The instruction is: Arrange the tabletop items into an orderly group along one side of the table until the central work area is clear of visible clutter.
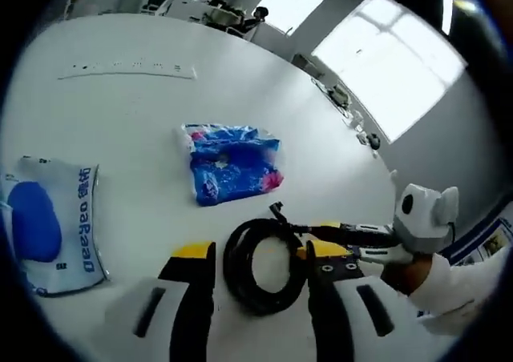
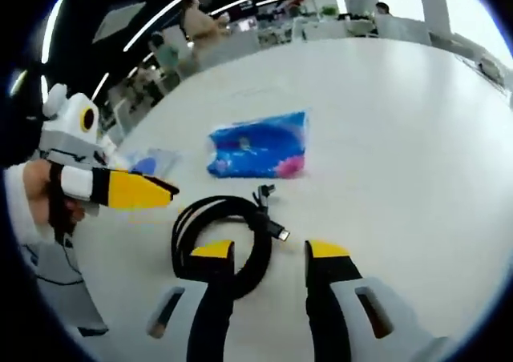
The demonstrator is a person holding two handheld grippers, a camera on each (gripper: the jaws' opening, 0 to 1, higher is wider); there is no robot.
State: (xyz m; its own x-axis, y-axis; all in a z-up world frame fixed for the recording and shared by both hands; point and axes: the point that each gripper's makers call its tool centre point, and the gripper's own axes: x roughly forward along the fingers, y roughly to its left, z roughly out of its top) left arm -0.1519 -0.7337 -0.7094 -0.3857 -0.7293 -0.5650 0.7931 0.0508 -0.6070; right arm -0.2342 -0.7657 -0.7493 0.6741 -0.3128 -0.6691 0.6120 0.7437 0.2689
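Note:
A black coiled cable (image 1: 234,266) lies on the white table (image 1: 144,122), and my left gripper (image 1: 258,254) stands open with the coil low between its jaws. Behind it a blue printed packet (image 1: 232,163) lies flat, and a white bag with a blue patch (image 1: 52,222) lies at the left. My right gripper (image 1: 317,238) reaches in from the right, its tips at the coil's edge. In the right gripper view the cable (image 2: 224,204) sits before the open right gripper (image 2: 270,251), partly under its left jaw. The left gripper (image 2: 164,190) points in from the left, near the coil.
A long white strip (image 1: 128,70) lies far back on the table. The blue packet (image 2: 260,146) and the white bag (image 2: 152,163) lie beyond the coil. Windows, desks and people (image 2: 196,22) are in the background past the table's edge.

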